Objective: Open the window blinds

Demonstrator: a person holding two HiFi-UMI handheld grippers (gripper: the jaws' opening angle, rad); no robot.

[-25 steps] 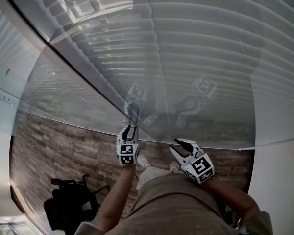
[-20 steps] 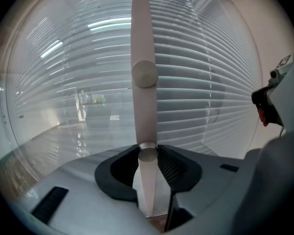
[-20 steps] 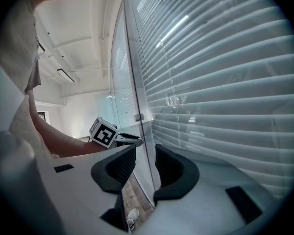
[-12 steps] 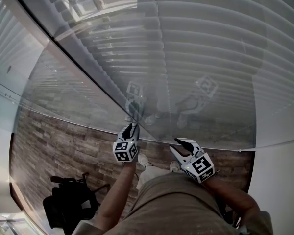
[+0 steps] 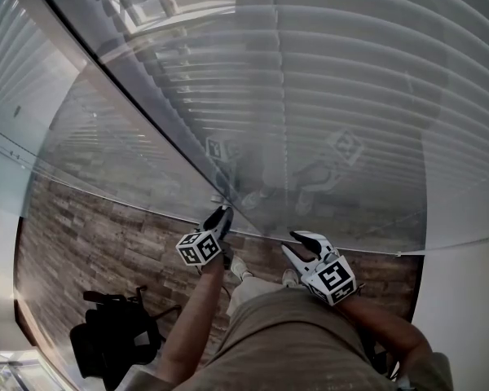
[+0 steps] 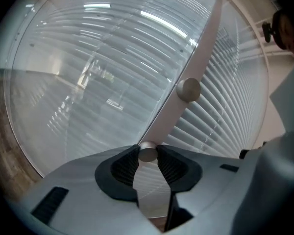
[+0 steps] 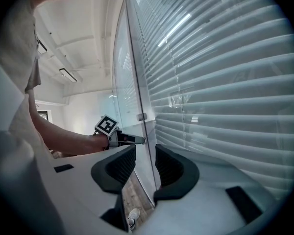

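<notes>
White slatted blinds [image 5: 350, 96] hang shut behind a glass wall [image 5: 130, 161]. In the left gripper view a small round metal knob [image 6: 147, 152] sits at the foot of a pale frame strip [image 6: 198, 58], and my left gripper [image 6: 147, 156] is shut on it, pads pressing both sides. A second knob [image 6: 188, 89] sits higher on the strip. From the head view the left gripper [image 5: 218, 213] touches the glass joint, its marker cube tipped to the left. My right gripper [image 5: 298, 239] hovers beside it, open, with nothing between its pads [image 7: 121, 166].
A wood-plank floor [image 5: 90, 235] lies below. A black chair or bag [image 5: 114, 340] stands at lower left. White walls [image 5: 464, 300] flank the glass. The person's legs and shoe [image 5: 236, 269] are right under the grippers.
My left gripper has rolled on the knob, its marker cube swinging from facing the camera to tipped leftward. The right gripper has stayed where it was.
</notes>
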